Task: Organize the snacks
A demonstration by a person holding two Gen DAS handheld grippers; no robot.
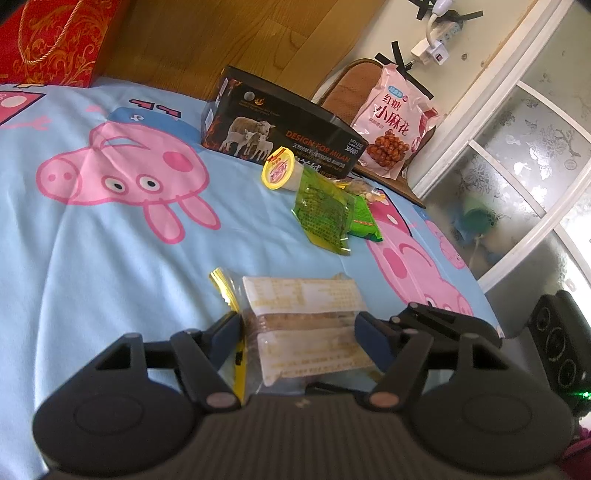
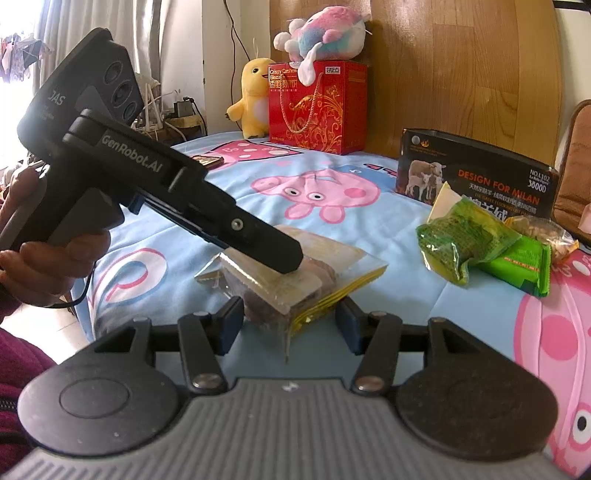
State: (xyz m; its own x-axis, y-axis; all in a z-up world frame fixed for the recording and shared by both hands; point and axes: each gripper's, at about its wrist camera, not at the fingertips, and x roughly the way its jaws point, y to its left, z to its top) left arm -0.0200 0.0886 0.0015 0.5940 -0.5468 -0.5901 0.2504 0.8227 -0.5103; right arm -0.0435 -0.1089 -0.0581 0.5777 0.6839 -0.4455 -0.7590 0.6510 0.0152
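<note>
Snacks in a clear, gold-edged packet lie near on the blue cartoon bedsheet; left gripper clamps it, right gripper straddles its corner, unclenched, probably steadying.

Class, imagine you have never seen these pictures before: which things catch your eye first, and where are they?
The pink cartoon pigs on the blue bedsheet stand out first. Near the front lies a clear packet of brown snacks, with the left tongs closed on its sides and the right tongs open around its near end. At the back, a red gift box carries a plush toy.
</note>
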